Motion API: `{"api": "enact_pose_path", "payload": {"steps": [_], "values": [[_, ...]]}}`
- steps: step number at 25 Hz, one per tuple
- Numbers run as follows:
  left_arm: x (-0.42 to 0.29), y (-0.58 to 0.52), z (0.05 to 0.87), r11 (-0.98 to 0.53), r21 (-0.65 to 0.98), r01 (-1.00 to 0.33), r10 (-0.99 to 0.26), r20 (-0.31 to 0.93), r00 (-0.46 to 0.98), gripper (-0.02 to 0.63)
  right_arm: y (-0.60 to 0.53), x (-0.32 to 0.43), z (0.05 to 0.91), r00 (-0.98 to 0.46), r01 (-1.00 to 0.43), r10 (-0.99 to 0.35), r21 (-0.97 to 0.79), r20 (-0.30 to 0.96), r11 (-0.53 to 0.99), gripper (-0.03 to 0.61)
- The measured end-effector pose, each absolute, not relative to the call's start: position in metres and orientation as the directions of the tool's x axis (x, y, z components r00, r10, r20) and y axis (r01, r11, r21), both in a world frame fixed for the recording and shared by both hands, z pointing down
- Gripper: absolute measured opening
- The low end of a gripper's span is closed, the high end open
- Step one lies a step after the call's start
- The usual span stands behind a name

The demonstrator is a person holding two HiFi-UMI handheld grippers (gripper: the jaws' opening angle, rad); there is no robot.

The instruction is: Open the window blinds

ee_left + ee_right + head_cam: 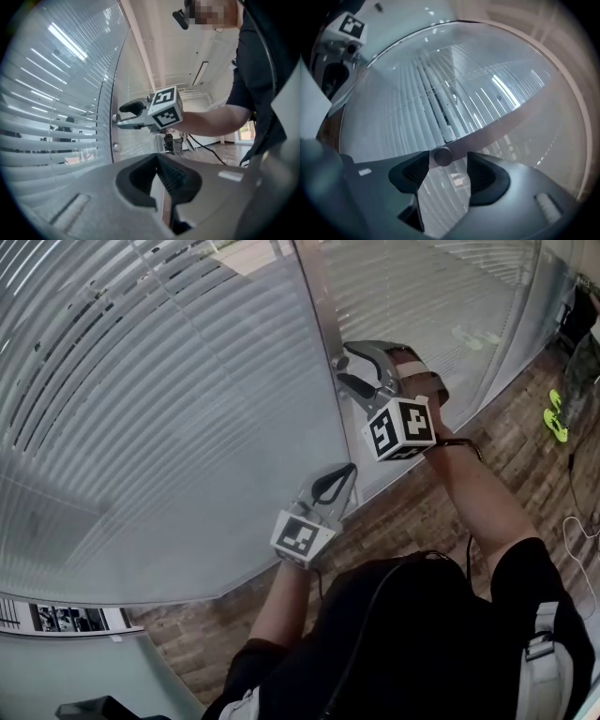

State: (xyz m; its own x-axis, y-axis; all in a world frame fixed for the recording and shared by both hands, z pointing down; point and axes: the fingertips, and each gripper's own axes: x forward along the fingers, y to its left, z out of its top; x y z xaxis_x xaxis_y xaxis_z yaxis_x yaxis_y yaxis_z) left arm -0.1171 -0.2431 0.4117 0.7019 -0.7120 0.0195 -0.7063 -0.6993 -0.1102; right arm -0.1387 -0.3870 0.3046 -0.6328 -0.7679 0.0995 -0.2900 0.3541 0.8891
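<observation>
Standing apart, the jaws of the right gripper have the small round knob between their tips, but the pads do not press it. The knob sits on the frame beside the blinds, which are behind glass. The left gripper hangs lower, near the same frame, jaws together and empty.

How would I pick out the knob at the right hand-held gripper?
Start at the glass wall of white slatted blinds, then the grey metal post dividing it. The small round metal knob sits on it, upper of two, between the right hand-held gripper's open jaws.
</observation>
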Motion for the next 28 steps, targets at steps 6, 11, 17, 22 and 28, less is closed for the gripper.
{"api": "enact_pose_path", "payload": {"steps": [6, 11, 17, 22, 28], "values": [[-0.114, -0.242, 0.412, -0.698, -0.097, -0.709, -0.714, 0.022, 0.7, 0.004, -0.389, -0.143, 0.309, -0.622, -0.12, -0.774, 0.962, 0.119, 0.244, 0.252], [-0.116, -0.248, 0.411, -0.687, -0.108, -0.719, -0.722, -0.004, 0.691, 0.005, -0.388, -0.146, 0.311, -0.63, -0.081, -0.767, 0.972, 0.121, 0.22, 0.224], [-0.116, -0.249, 0.408, -0.68, -0.091, -0.727, -0.729, -0.022, 0.685, 0.004, -0.386, -0.15, 0.317, -0.632, -0.049, -0.763, 0.975, 0.138, 0.216, 0.162], [-0.116, -0.245, 0.404, -0.683, -0.104, -0.723, -0.727, -0.001, 0.687, 0.003, -0.387, -0.149, 0.322, -0.618, -0.03, -0.77, 0.974, 0.16, 0.226, 0.127], [-0.118, -0.239, 0.399, -0.682, -0.119, -0.721, -0.726, -0.011, 0.688, 0.005, -0.387, -0.149, 0.319, -0.633, -0.124, -0.756, 0.943, 0.164, 0.308, 0.127]]}}
